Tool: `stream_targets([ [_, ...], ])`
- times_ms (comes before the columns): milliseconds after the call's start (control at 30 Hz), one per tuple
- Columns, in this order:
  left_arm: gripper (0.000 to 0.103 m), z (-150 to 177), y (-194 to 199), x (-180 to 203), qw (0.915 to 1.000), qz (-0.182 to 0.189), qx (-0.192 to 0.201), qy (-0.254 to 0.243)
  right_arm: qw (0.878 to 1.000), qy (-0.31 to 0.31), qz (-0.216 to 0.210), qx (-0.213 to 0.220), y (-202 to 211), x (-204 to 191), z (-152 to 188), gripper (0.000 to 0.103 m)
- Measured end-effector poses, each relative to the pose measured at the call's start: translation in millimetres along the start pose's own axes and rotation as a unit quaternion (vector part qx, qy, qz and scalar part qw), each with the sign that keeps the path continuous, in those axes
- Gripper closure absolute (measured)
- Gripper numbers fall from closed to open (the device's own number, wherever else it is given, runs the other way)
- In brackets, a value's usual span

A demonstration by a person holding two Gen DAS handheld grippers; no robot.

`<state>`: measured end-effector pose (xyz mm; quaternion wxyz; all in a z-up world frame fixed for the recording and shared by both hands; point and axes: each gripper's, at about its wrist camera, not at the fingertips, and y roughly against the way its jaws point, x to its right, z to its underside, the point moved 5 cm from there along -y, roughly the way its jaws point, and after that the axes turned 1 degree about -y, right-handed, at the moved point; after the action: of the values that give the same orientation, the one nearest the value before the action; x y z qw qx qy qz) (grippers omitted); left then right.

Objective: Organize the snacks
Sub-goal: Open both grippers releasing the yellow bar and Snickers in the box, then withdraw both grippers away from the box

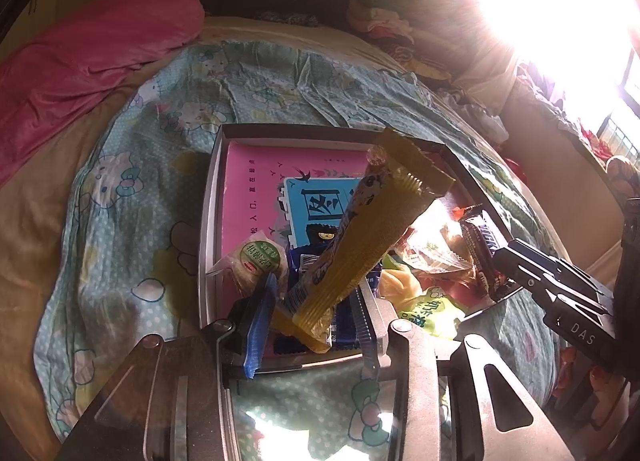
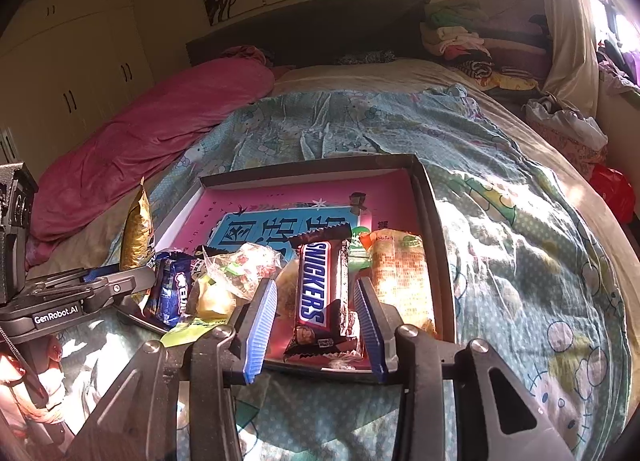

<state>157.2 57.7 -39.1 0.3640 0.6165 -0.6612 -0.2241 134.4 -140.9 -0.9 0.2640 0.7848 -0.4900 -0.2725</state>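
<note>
A shallow box (image 1: 214, 189) with a pink floor lies on the bed and holds a pile of snacks at its near end. In the left wrist view a long yellow snack packet (image 1: 372, 225) stands tilted between my left gripper's (image 1: 316, 325) blue pads; the pads look spread and contact is unclear. In the right wrist view my right gripper (image 2: 316, 321) is open, its pads either side of a Snickers bar (image 2: 320, 289) lying in the box (image 2: 436, 229). The yellow packet (image 2: 138, 233) and left gripper (image 2: 116, 285) show at the left.
Other snacks fill the box's near end: a round green-labelled cake (image 1: 256, 257), a blue packet (image 2: 172, 289), clear-wrapped sweets (image 2: 244, 265), an orange-printed packet (image 2: 400, 277). A cartoon-print quilt (image 2: 520, 221) covers the bed; a pink blanket (image 2: 140, 145) lies at the left. Strong window glare fills the upper right.
</note>
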Motion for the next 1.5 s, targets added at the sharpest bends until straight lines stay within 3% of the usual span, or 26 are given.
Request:
stream_targets([
  [400, 0.055, -3, 7, 1, 0.9999, -0.003, 0.013, -0.004, 1.000, -0.002, 0.002, 0.005, 11, 1, 2, 0.062],
  [667, 0.043, -12, 24, -9, 0.9989, 0.001, 0.045, 0.014, 1.000, -0.003, 0.002, 0.018, 21, 0, -3, 0.061],
  [1067, 0.029, -21, 45, -18, 0.9959, -0.030, 0.083, 0.023, 0.999, -0.008, 0.018, 0.045, 37, 5, -10, 0.049],
  [1267, 0.027, -25, 62, -14, 0.9935, -0.039, 0.106, 0.016, 0.998, -0.007, 0.021, 0.061, 49, 3, -13, 0.043],
  [1500, 0.025, -7, 74, 1, 0.9957, -0.044, 0.081, 0.014, 0.997, 0.010, 0.038, 0.066, 69, -8, -5, 0.034],
])
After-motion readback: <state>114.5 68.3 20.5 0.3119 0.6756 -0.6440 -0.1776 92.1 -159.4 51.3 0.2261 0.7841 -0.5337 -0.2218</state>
